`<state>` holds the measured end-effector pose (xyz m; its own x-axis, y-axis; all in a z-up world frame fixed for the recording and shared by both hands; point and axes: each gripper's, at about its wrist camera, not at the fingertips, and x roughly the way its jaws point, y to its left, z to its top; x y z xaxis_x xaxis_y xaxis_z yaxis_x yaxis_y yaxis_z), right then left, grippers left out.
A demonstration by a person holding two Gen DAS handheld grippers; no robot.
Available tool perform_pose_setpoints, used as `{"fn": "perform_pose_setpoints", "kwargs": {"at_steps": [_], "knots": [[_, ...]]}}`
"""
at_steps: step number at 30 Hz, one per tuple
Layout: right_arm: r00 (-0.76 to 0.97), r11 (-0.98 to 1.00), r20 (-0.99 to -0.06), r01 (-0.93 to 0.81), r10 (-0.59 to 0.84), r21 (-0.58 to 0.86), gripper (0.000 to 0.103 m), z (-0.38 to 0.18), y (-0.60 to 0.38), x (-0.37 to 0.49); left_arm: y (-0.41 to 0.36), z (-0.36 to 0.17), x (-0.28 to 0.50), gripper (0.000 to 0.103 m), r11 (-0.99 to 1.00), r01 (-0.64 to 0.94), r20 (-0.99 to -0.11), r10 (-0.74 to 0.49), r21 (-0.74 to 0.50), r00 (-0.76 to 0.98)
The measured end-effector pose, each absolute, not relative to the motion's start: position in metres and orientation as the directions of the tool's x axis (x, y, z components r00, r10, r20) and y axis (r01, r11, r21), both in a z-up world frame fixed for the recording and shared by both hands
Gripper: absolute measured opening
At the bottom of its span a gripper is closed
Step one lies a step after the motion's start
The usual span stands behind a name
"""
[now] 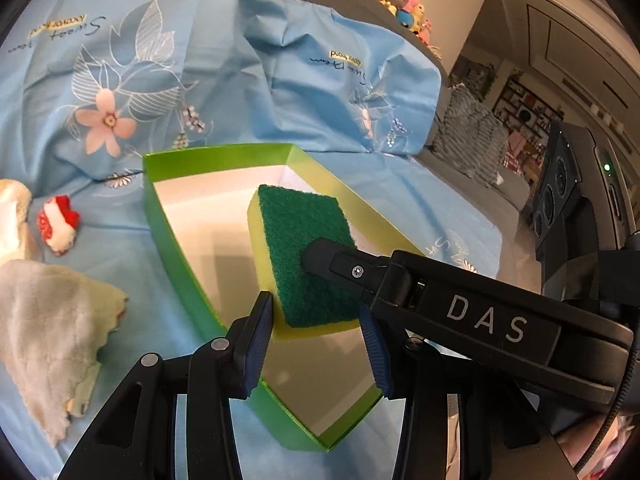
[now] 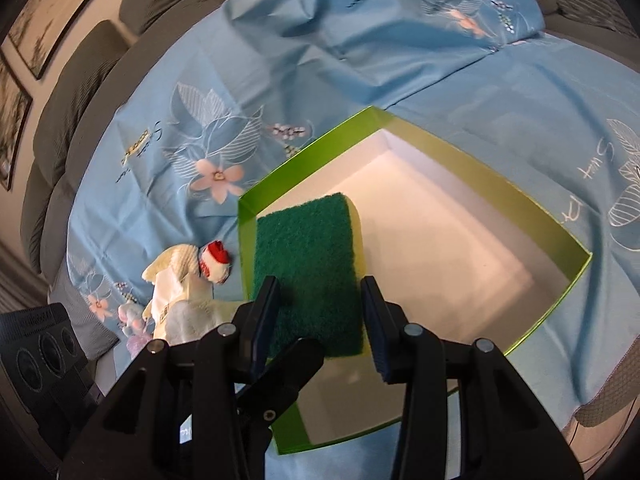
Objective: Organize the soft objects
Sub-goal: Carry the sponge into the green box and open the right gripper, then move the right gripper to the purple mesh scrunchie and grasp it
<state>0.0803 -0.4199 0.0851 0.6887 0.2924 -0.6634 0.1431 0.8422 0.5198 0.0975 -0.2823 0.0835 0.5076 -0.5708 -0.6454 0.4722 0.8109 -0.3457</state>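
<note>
Left wrist alone shows plush toys [image 1: 404,0].

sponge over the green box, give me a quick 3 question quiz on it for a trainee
1. True or false: the sponge has its dark green scouring side facing up.
2. What sits between the fingers of both the left tool and the right tool? a) the sponge b) a spoon c) nothing
3. Fill in: the green box is ___ inside.
Key: 1 true; 2 a; 3 white.
</note>
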Motion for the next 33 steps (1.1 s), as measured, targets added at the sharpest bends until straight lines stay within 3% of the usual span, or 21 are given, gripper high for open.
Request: {"fn": "perform_pose_setpoints", "kwargs": {"at_steps": [6,8,10,13,15,17,19,33], "knots": [[0.672,0.832,-0.685,0.185,0.281,0.523,0.042,0.077,-0.424,0.085,-0.284,0.077,0.098,0.044,0.813,0.452,-0.66,-0.569,-0.366,0.49],[0.672,0.843,-0.69,0.183,0.269,0.507,0.049,0.079,-0.421,0.086,-0.281,0.082,0.092,0.044,0.817,0.458,-0.656,-0.563,-0.351,0.502],[0.682,0.852,-0.684,0.172,0.26,0.495,0.065,0.083,-0.417,0.084,-0.276,0.086,0.089,0.045,0.823,0.454,-0.65,-0.555,-0.34,0.519],[0.708,0.863,-0.66,0.145,0.251,0.484,0.07,0.091,-0.411,0.081,-0.26,0.093,0.083,0.045,0.825,0.444,-0.635,-0.557,-0.35,0.535],[0.717,0.868,-0.65,0.13,0.251,0.479,0.071,0.093,-0.406,0.079,-0.242,0.097,0.078,0.048,0.838,0.412,-0.633,-0.541,-0.357,0.554],[0.723,0.873,-0.642,0.11,0.257,0.475,0.072,0.095,-0.4,0.078,-0.225,0.098,0.073,0.059,0.851,0.383,-0.63,-0.524,-0.359,0.573],[0.728,0.88,-0.632,0.082,0.267,0.467,0.079,0.098,-0.391,0.076,-0.205,0.1,0.068,0.064,0.868,0.351,-0.63,-0.497,-0.352,0.598],[0.705,0.896,-0.596,-0.13,0.384,0.424,0.085,0.102,-0.311,0.063,-0.034,0.072,0.013,0.072,0.969,-0.041,-0.715,-0.152,-0.245,0.682]]}}
